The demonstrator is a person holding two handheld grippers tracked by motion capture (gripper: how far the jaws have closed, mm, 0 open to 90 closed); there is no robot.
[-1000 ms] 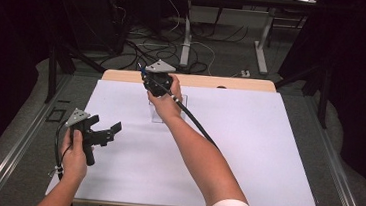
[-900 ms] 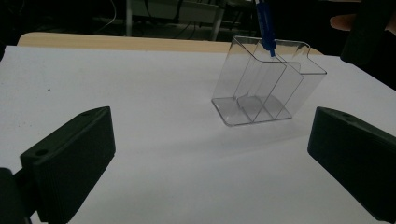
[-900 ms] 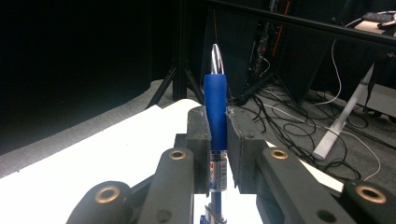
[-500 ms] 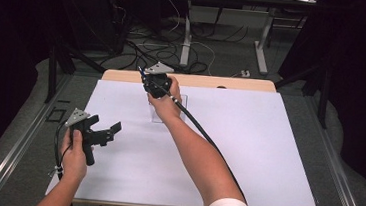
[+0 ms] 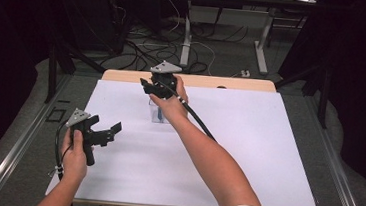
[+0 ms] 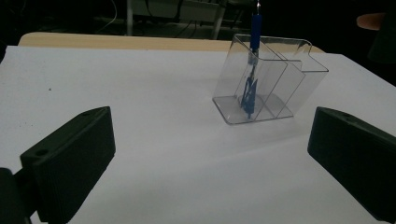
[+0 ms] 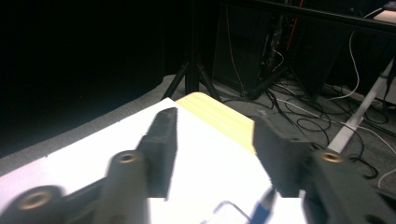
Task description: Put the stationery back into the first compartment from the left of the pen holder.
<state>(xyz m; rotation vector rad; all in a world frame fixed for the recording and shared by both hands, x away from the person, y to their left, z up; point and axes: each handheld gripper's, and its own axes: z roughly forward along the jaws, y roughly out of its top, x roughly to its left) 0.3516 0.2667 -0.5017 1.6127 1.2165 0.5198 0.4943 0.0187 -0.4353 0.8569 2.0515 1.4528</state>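
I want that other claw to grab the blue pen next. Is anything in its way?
Nothing visible lies between the left gripper and the blue pen, just bare white table. The pen stands inside a clear holder, whose walls surround its lower part.

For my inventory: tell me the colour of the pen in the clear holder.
Blue pen; clearest in the left gripper view.

The right tool (image 5: 148,86) reaches toward the table's far edge, its jaws just opened. The left tool (image 5: 107,132), near the left edge, gapes wide.
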